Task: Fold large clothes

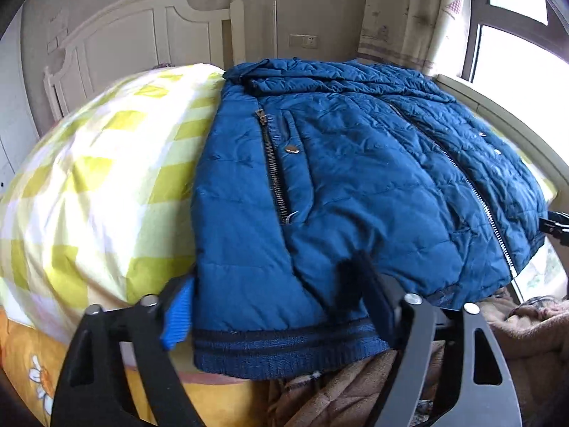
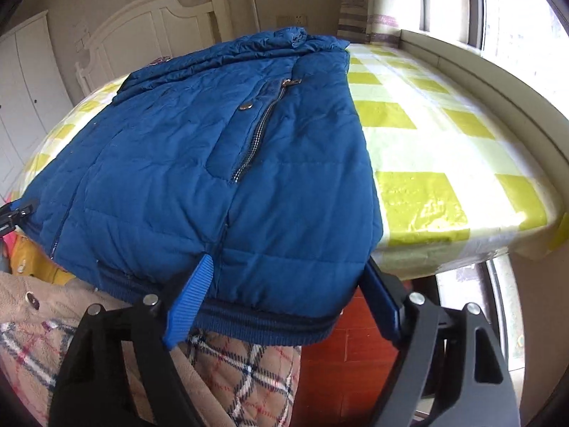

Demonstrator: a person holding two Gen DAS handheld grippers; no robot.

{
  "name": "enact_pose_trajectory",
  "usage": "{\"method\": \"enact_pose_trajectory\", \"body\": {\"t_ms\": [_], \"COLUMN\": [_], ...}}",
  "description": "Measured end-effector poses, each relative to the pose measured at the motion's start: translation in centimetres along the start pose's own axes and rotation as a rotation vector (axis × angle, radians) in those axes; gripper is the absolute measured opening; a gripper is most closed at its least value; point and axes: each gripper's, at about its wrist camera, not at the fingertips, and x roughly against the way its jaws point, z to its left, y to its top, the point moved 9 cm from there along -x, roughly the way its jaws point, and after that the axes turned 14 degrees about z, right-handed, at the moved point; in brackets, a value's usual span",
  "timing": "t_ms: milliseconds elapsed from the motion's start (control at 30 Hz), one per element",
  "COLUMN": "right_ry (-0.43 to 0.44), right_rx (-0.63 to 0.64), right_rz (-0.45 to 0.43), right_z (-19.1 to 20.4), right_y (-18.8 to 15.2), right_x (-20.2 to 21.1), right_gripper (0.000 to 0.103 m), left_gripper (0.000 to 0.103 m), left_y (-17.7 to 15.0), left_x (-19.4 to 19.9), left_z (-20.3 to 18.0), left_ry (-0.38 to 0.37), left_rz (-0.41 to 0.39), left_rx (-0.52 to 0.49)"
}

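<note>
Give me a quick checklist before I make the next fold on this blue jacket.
1. Jacket lying on the checked sheet: ok, though its hem hangs over the bed edge.
2. Left gripper open at the hem's left corner: ok.
3. Right gripper open at the hem's right corner: ok.
4. Fabric pinched by either gripper: not ok, both are open wide.
5. Sleeves tucked in: cannot tell.
6. Plaid coat under the hem, out of the way: not ok.

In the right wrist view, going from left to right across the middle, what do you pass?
White wardrobe doors → blue padded jacket → its pocket zipper → yellow-green checked bedcover → window ledge → window.
</note>
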Motion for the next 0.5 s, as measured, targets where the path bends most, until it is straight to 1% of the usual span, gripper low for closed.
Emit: {"method": "enact_pose_trajectory", "body": {"t_ms": [100,133,167,200,233,267,300,333,367,433,500], "right_ry": [0.134,0.16,0.166,0.161,0.155,0.137,0.131,0.122,0.106,0.092,0.087], "right_rx": [-0.079,-0.101,-0.102,-0.079,-0.048,-0.017,0.009,0.032,0.054,0.087,0.105], "right_rz": [0.014,0.01,-0.003,-0.014,-0.02,-0.018,-0.019,-0.032,-0.055,-0.119,-0.153], "right_z": [-0.8,-0.9,-0.8,-0.4,0.2,0.6,1.1,1.6,2.1,2.9,3.4], "right_y": [-0.3,-0.5,-0.6,-0.6,-0.8,-1.0,-1.2,-1.4,-1.4,-1.0,-0.9], "right_x": [-0.8,-1.0,-1.1,-1.0,-0.6,-0.1,0.6,1.5,2.4,4.4,6.1], "right_gripper": [0.077,0.075,0.072,0.058,0.044,0.038,0.026,0.019,0.017,0.013,0.012], "left_gripper": [0.072,0.072,0.072,0.063,0.043,0.036,0.028,0.024,0.023,0.02,0.02], "left_y": [0.0,0.1,0.2,0.4,0.5,0.6,0.7,0.8,0.9,1.3,1.6], "left_x": [-0.2,-0.4,-0.5,-0.3,0.0,0.5,0.8,1.0,1.4,2.3,3.5], "left_z": [0.4,0.5,0.5,0.3,0.0,-0.3,-0.3,-0.4,-0.5,-0.9,-1.6], "left_ry": [-0.021,-0.026,-0.028,-0.032,-0.037,-0.044,-0.051,-0.06,-0.064,-0.027,0.011], "left_rz": [-0.008,-0.006,-0.005,-0.007,-0.016,-0.028,-0.036,-0.047,-0.065,-0.103,-0.128], "left_rx": [0.006,0.011,0.008,-0.005,-0.026,-0.046,-0.049,-0.047,-0.047,-0.068,-0.109]}}
